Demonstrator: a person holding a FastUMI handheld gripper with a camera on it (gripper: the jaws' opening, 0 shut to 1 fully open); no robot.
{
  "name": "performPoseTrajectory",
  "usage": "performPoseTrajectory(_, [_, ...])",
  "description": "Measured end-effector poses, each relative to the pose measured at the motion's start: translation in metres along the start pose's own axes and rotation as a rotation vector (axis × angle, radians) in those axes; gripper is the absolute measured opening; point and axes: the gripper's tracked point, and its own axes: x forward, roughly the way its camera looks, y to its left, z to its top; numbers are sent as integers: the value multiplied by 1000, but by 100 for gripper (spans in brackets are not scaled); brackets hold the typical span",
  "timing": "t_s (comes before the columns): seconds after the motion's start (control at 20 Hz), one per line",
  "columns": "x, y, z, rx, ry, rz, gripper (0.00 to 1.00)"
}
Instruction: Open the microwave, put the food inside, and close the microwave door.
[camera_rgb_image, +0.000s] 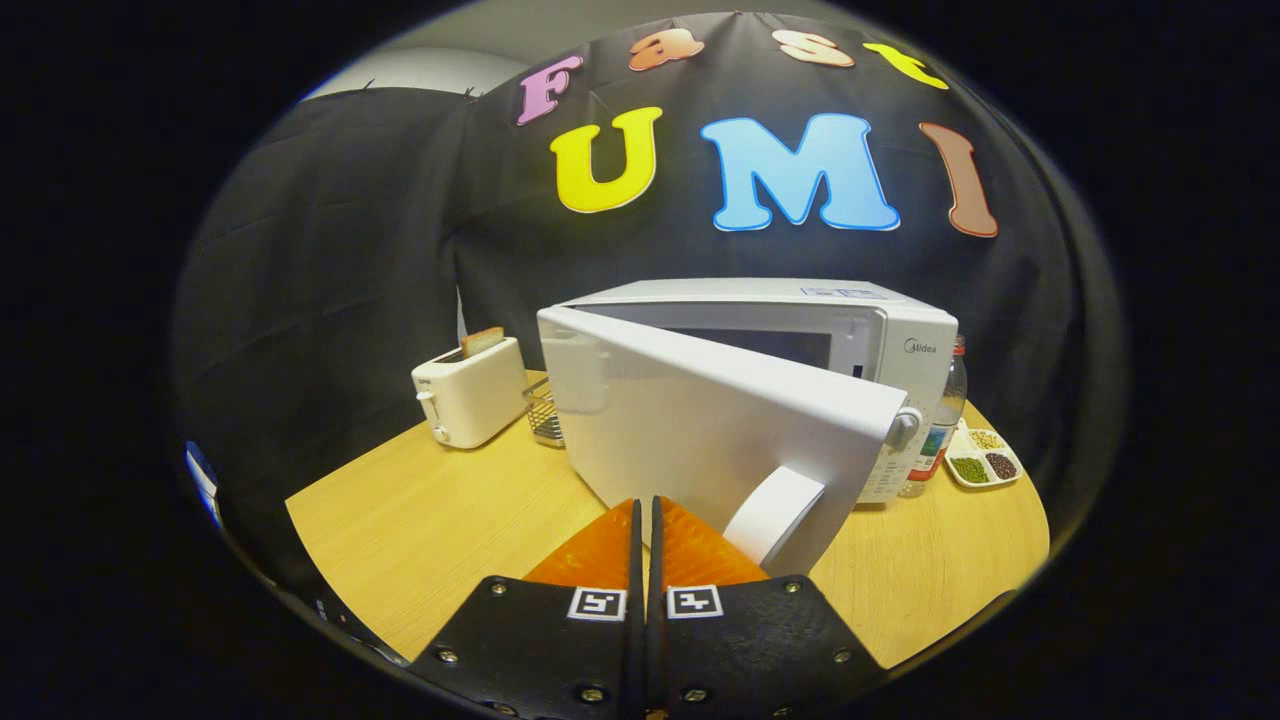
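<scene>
In the gripper view we cannot make out the inside of the microwave (800, 340): its door (700, 420) stands swung partly open toward us and covers most of the cavity, leaving only a dark strip above the door's top edge, and whether any food sits in there we cannot tell. The bottle (945, 420) behind the oven's right corner is mostly hidden by the control panel, and the wire basket (543, 412) is half cut off by the door's left end. We see nothing of the hand that carries the tool — only the two fingers rising from below, pointed level at the lower part of the door. The gripper (645, 515) has its fingers pressed together with barely a slit between them, and nothing is held; the tips lie right at the door's lower face, just beside the white curved handle (775, 515), though we cannot say for certain that they touch it. Left of the microwave a white toaster (470, 392) stands on the wooden table (430, 520) with a slice of bread (482, 341) poking up, and at the far right a small divided dish (985, 458) holds beans and grains — well apart from the fingers.
</scene>
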Motion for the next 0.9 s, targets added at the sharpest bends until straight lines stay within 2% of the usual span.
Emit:
performPoseTrajectory(0.45, [42,-70,28,48,-24,-104,1])
performPoseTrajectory(0.9, [92,-104,54,112,-41,-186,1])
